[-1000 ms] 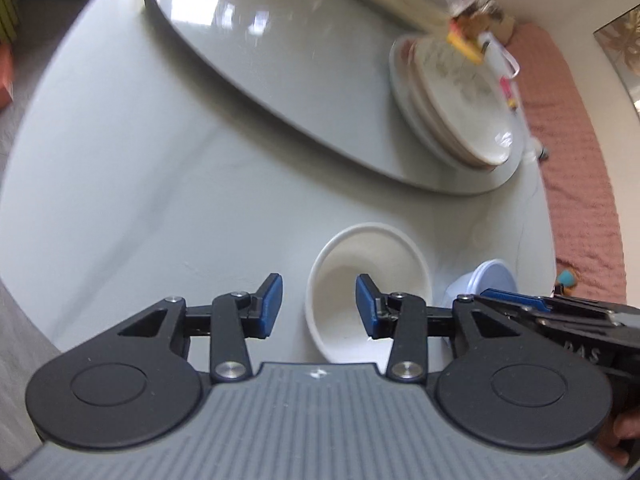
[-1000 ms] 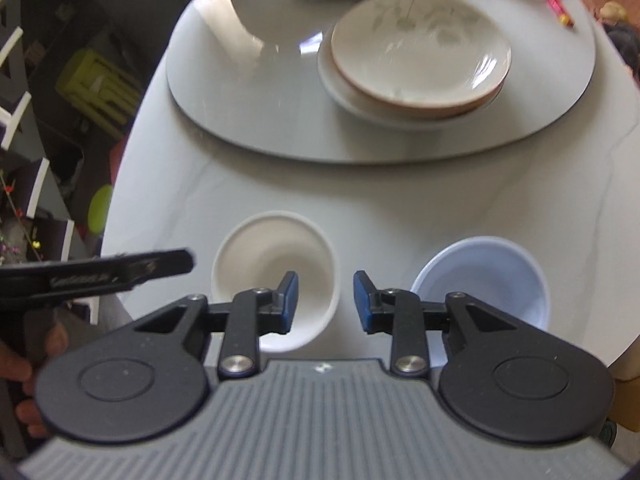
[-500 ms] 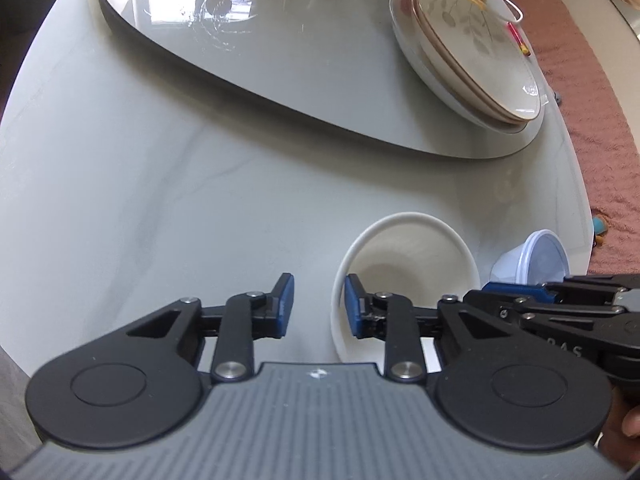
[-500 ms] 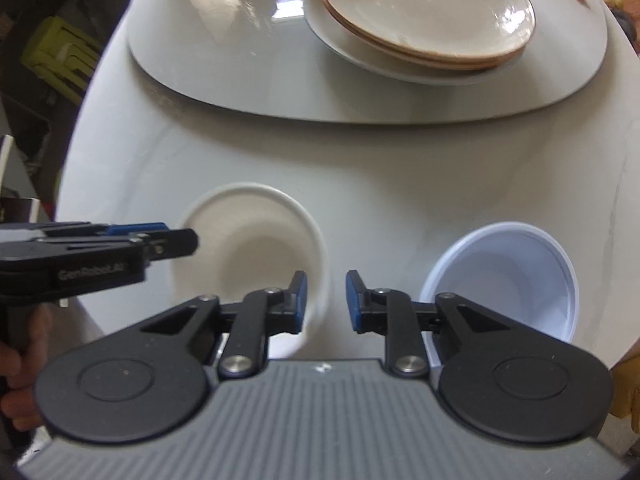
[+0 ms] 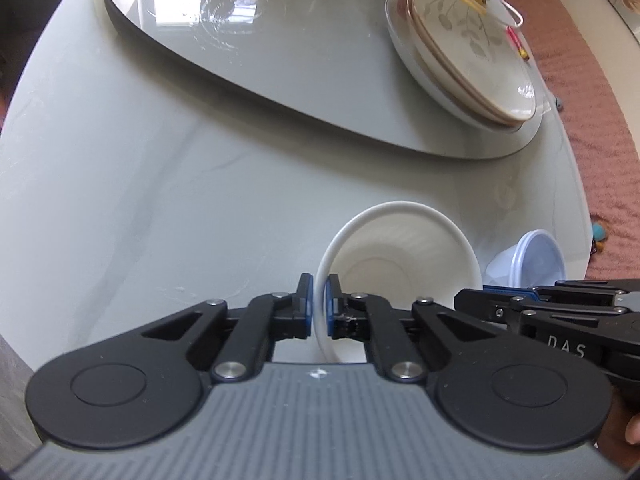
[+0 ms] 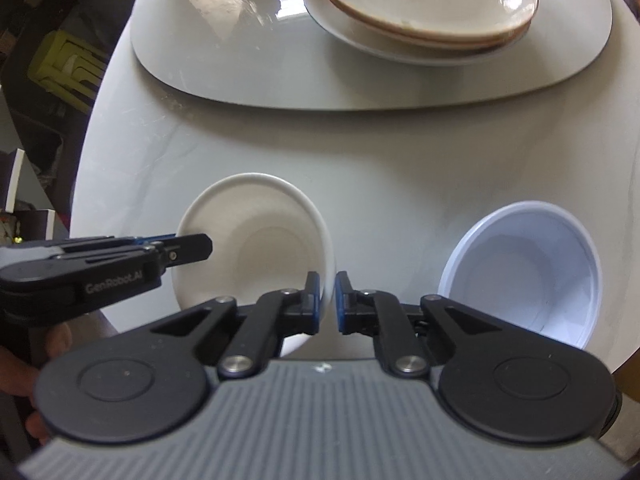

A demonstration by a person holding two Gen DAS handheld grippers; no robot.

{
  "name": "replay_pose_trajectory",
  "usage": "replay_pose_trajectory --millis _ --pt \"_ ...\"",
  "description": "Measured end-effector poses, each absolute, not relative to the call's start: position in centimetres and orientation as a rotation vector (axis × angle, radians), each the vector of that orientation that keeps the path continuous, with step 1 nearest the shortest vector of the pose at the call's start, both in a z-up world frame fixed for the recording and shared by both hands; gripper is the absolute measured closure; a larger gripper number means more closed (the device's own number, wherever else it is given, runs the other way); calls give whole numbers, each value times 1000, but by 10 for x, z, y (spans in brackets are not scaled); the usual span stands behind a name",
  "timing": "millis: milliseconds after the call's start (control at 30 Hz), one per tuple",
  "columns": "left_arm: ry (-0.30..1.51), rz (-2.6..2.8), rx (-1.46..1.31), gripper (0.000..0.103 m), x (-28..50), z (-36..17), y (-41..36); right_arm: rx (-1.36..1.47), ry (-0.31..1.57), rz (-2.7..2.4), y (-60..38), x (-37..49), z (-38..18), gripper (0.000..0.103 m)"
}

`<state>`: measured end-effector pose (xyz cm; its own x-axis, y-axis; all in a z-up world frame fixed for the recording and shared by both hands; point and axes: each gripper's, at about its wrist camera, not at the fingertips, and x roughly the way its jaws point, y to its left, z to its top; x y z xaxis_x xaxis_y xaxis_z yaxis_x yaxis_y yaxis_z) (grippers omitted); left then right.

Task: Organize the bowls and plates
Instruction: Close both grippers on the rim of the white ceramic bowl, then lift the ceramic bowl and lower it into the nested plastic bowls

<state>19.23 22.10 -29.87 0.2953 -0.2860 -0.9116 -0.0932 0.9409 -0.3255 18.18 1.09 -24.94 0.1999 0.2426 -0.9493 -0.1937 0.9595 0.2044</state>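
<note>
- White bowl (image 5: 400,264), lower centre of frame on the counter (image 5: 160,184), is pinched at opposite rims: left gripper (image 5: 319,306) and right gripper (image 6: 328,300), jaws just closed.
- Risk: uneven lifting tilts it; thin rim slips.
- Blue bowl (image 6: 524,268) nearby may be knocked.

Under me is a round pale marble table (image 6: 400,152). A grey turntable (image 6: 560,60) fills its middle, bearing stacked plates (image 6: 432,4). Near the table's near edge sit a white bowl (image 6: 260,240) and, well apart, a bluish plastic bowl (image 6: 528,264).
</note>
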Motion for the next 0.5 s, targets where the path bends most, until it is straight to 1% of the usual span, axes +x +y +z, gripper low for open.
replay_pose_trajectory --millis 167,333,500 --pt "1264 -144 -364 96 191 -276 224 58 1331 332 -3 180 -236 92" --pt "1227 -173 -343 96 192 -242 225 92 1294 376 -16 177 -204 92" --pt "1210 -187 -327 96 196 -217 210 89 1245 406 -24 177 -176 92"
